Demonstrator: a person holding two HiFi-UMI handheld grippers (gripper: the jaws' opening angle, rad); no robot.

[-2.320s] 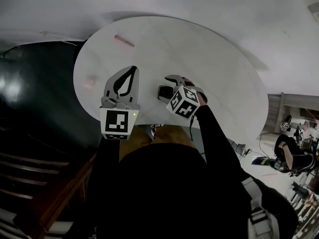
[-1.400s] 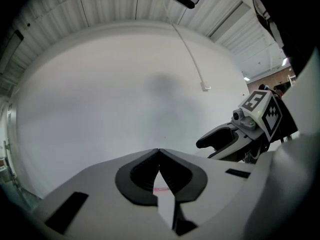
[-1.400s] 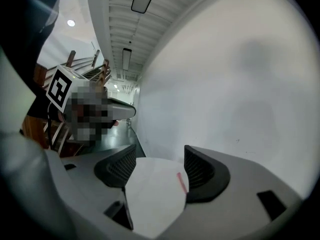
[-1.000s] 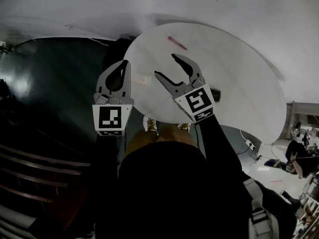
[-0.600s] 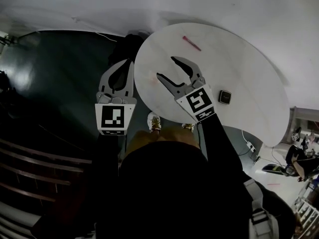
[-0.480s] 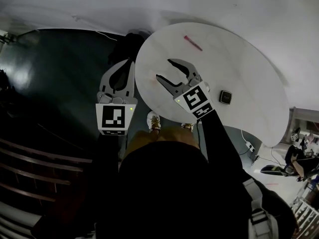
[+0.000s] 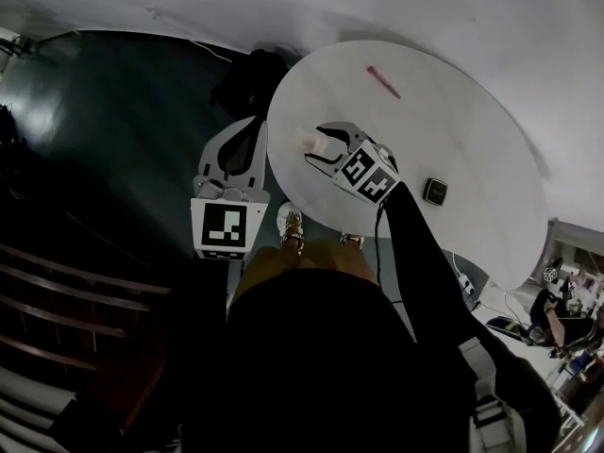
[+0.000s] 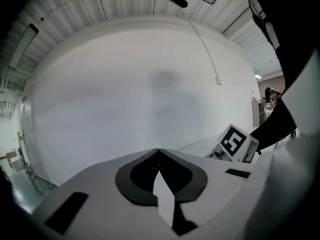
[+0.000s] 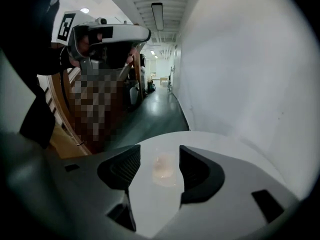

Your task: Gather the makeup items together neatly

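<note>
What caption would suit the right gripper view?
Right hand-held gripper, jaws still apart after closing a little, straddles a small pink item on the white table without touching it yet.

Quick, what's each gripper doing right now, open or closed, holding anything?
Left gripper: shut, empty.
Right gripper: open, jaws just been closing, small pinkish item between them, not gripped.
</note>
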